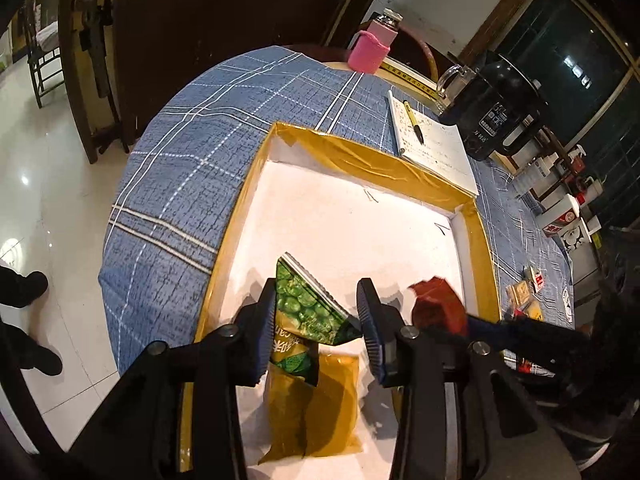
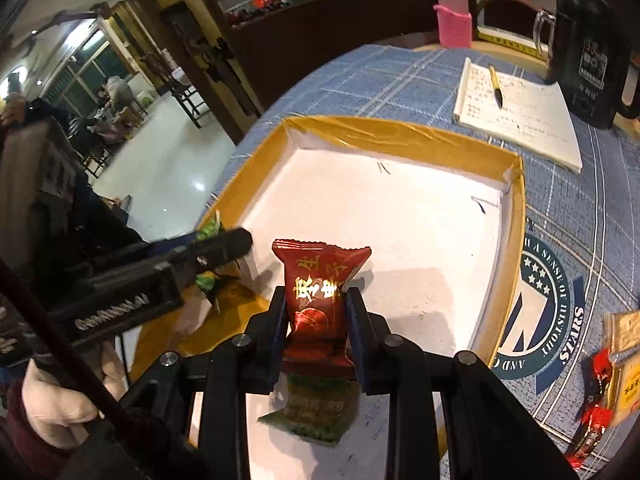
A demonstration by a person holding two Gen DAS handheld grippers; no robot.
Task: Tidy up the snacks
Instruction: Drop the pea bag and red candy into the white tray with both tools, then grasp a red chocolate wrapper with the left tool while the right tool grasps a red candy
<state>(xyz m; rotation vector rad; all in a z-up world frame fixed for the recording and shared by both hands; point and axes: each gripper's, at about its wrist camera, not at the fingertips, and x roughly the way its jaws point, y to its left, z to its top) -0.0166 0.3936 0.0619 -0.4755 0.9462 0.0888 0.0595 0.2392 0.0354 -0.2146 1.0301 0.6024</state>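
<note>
A white tray with a yellow taped rim (image 1: 362, 160) (image 2: 400, 128) lies on the blue plaid tablecloth. My left gripper (image 1: 316, 312) is open over the tray's near left part; a green pea snack packet (image 1: 308, 312) sits between its fingers, touching the left one, the right finger apart. My right gripper (image 2: 316, 312) is shut on a red snack packet (image 2: 320, 280) and holds it above the tray's near edge. The red packet also shows in the left wrist view (image 1: 438, 308). Another green packet (image 2: 316, 412) lies in the tray below the right gripper.
A notebook (image 2: 520, 116) with a pen (image 2: 496, 86), a pink-sleeved bottle (image 2: 454, 20), a glass mug (image 1: 454, 82) and a black appliance (image 1: 496, 108) stand beyond the tray. Loose snack packets (image 2: 608, 376) lie on the cloth at the right. The table edge drops off at the left.
</note>
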